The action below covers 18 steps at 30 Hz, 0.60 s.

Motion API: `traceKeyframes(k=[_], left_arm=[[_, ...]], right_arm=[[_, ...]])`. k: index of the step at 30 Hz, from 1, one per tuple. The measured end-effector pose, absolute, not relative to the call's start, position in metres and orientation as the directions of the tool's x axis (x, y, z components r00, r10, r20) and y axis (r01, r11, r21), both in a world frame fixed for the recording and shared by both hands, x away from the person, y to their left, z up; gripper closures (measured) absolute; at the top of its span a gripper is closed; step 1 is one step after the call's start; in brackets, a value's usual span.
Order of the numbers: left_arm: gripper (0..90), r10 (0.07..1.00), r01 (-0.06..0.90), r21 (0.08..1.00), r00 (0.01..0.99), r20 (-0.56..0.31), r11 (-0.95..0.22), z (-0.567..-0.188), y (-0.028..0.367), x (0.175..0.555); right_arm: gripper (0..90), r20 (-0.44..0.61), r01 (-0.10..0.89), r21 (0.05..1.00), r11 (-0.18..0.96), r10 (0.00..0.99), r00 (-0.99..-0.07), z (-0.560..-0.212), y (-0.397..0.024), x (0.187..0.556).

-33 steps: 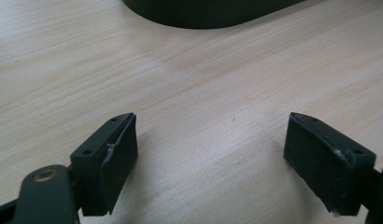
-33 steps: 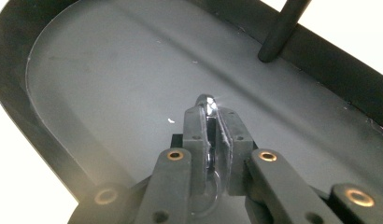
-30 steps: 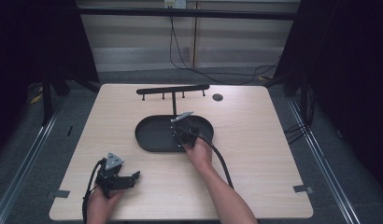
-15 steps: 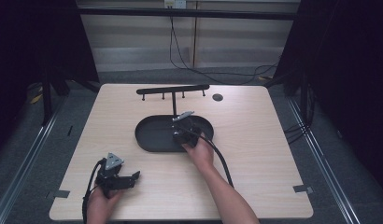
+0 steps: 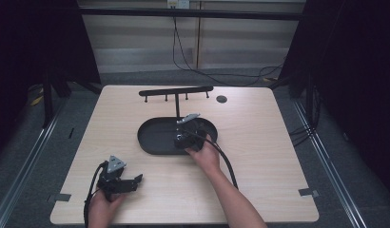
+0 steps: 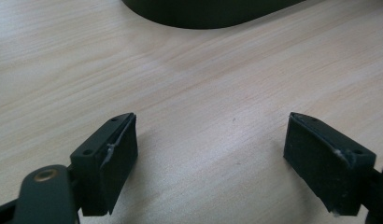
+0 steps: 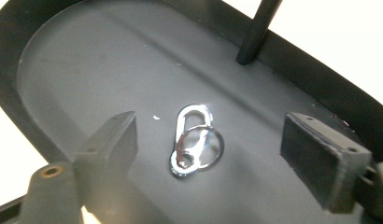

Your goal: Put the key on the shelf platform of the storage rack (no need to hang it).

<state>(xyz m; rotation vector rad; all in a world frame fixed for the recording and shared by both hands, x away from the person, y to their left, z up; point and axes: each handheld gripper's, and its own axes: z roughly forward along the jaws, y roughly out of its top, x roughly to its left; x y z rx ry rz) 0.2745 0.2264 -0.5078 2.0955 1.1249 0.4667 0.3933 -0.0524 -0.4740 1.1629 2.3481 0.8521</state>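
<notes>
Wood table (image 5: 259,156), basically nothing moved in the last sec: right gripper (image 7: 208,163) still over tray (image 5: 150,137), jaws wide around clip (image 7: 194,142), left gripper (image 6: 210,163) jaws wide too, empty. Grab's prob next.

Lab/test rig — bare wooden table (image 5: 259,156), dark curtains (image 5: 359,71) around, cables (image 5: 221,71) on floor.

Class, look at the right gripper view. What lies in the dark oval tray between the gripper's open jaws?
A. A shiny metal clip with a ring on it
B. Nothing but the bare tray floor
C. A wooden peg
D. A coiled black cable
A: a shiny silver clip with a ring looped through it lies flat on the floor of the tray, between the open jaws of the right gripper.
</notes>
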Motion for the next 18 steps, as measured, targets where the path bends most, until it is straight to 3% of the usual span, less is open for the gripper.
traceKeyframes(k=[5, 18], left_arm=[[17.4, 0.835, 0.578, 0.731, 0.549, -0.021, -0.362, -0.508, 0.226, 0.274], [17.4, 0.835, 0.578, 0.731, 0.550, -0.019, -0.364, -0.508, 0.226, 0.274]], right_arm=[[12.9, -0.075, 0.564, 0.664, 0.491, 0.795, -0.603, -0.472, -0.055, 0.390], [12.6, -0.094, 0.546, 0.653, 0.525, 0.771, -0.630, -0.467, -0.062, 0.382]])
